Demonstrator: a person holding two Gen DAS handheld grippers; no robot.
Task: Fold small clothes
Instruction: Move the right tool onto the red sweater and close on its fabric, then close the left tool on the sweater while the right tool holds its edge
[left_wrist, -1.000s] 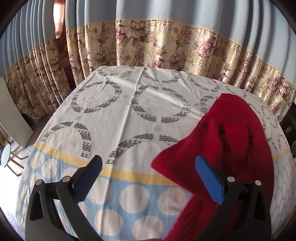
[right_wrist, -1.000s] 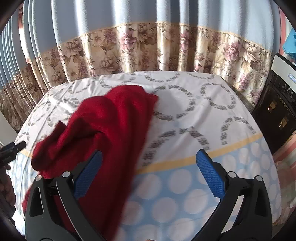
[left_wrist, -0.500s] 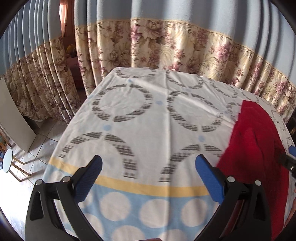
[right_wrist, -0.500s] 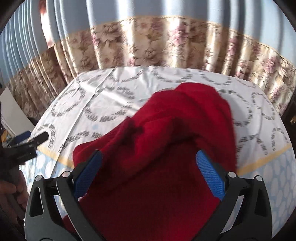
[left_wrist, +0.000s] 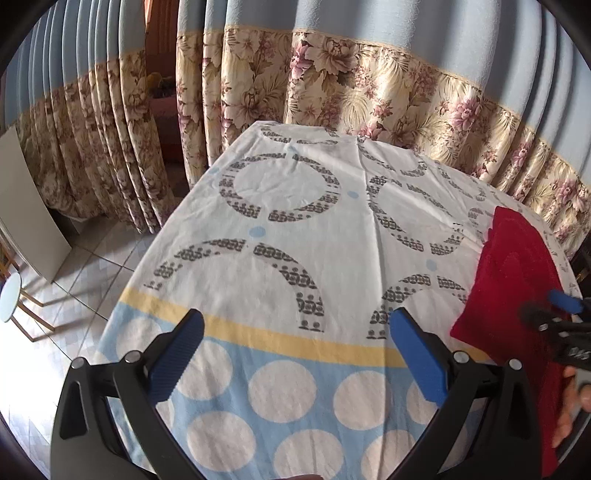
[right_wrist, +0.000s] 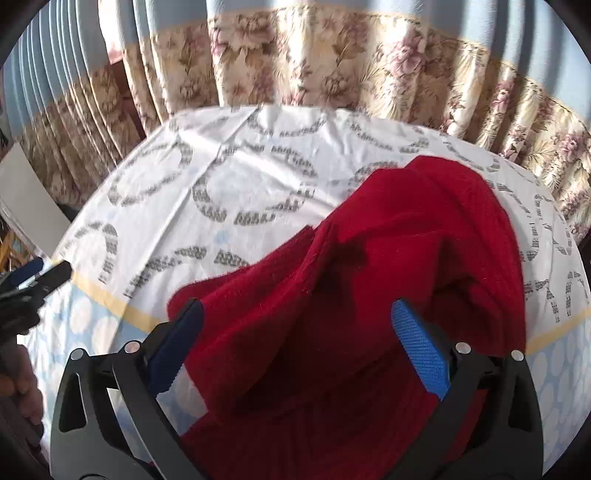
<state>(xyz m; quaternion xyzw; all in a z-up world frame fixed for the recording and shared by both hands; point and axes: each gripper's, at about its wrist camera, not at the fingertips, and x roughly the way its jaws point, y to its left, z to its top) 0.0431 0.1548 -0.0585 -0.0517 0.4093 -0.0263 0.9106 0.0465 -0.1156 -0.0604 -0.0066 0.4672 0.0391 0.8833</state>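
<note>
I see the red garment (right_wrist: 388, 280) lying rumpled on the counter (right_wrist: 240, 173), filling my right view toward 5 o'clock. My right tool (right_wrist: 295, 347) hangs spread wide over it. My left tool (left_wrist: 295, 354), also spread and empty, has the garment (left_wrist: 517, 280) at 3 o'clock.

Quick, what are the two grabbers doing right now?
Left hand-held gripper: open, holding nothing, over the tablecloth.
Right hand-held gripper: open, around the red garment, not gripping.

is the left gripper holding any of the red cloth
No, the left gripper is open over bare tablecloth, with the red cloth off to its right.
</note>
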